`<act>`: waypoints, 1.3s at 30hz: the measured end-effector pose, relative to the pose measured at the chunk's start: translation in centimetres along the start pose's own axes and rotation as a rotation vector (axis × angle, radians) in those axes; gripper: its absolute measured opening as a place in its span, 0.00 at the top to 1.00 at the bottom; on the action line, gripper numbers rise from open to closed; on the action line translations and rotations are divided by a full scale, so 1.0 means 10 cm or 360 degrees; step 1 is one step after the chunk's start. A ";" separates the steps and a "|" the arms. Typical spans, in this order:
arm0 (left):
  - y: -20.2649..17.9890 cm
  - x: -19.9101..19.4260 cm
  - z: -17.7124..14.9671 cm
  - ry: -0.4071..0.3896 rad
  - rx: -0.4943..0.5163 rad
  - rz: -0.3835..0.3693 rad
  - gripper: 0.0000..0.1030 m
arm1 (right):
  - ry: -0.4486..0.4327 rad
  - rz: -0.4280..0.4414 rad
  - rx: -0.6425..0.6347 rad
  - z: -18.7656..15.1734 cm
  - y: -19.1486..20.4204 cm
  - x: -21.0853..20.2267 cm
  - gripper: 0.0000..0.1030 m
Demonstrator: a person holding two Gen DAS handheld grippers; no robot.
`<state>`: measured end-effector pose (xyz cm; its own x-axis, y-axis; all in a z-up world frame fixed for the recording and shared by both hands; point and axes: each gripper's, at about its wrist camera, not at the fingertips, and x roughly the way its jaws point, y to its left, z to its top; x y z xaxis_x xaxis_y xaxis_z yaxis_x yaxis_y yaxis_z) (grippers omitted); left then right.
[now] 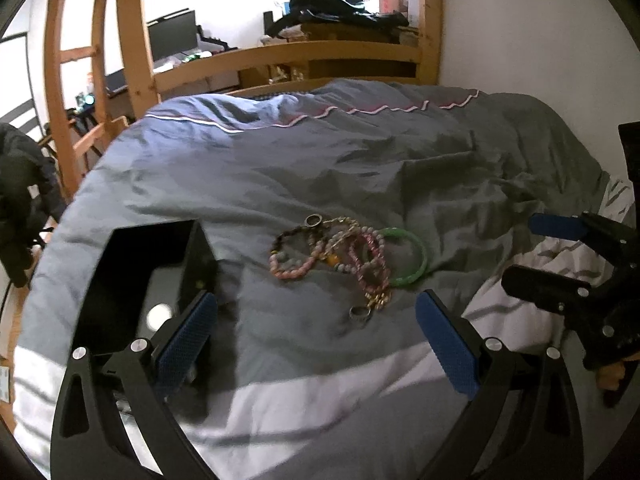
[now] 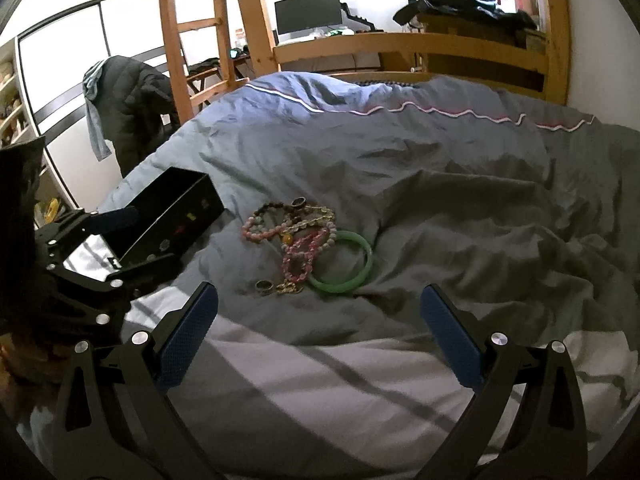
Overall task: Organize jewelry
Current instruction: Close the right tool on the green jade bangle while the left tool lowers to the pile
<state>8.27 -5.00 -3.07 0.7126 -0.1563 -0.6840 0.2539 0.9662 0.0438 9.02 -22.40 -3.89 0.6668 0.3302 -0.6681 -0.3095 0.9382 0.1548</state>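
Nearest to us, our left gripper (image 1: 316, 320) hovers over the near edge of the bed (image 1: 360, 160) with its blue-padded jaws spread wide and nothing between them. Our right gripper (image 2: 320, 316) hangs beside it, likewise spread wide and empty. In the left wrist view we also see the right gripper (image 1: 532, 256) coming in from the right side of the bed, its two fingers apart.

Just past the fingertips, toward the middle of the grey duvet (image 2: 440, 200), lies the jewelry in one tangled heap. Closest to us are a small metal ring (image 1: 359, 315) and a gold clasp (image 1: 378, 301). Behind them a pink beaded bracelet (image 2: 298, 258) overlaps a green bangle (image 2: 342, 262), which lies flat on the right side of the heap. Farther back we see a pale pink bead bracelet (image 1: 290, 266), a dark bead strand (image 2: 272, 207) and a second ring (image 1: 313, 221) at the far edge of the heap.

By the left edge of the bed, apart from the heap, stands an open black box (image 2: 176, 216), its inside facing up.

Beyond the far edge rises the wooden bed frame (image 2: 408, 46), with a monitor (image 2: 307, 11) behind it.
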 end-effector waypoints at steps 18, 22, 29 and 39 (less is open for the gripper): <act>0.08 1.14 0.44 0.0069 0.0029 0.0005 0.16 | 0.0250 0.0090 0.0190 0.18 -0.38 1.12 0.48; 0.11 1.32 0.47 0.0095 0.0026 0.0005 0.20 | 0.0333 0.0077 0.0177 0.14 -0.36 1.35 0.51; 0.08 1.45 0.49 0.0143 0.0028 0.0032 0.39 | 0.0376 0.0020 0.0182 0.09 -0.37 1.43 0.67; 0.27 1.48 0.46 0.0195 -0.0124 -0.0035 0.93 | 0.0304 0.0009 0.0130 0.11 -0.33 1.31 0.86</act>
<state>22.55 -5.62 -9.71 0.6210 -0.1558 -0.7682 0.2135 0.9766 -0.0255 19.49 -21.03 -12.31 0.5222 0.3173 -0.7916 -0.2520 0.9442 0.2122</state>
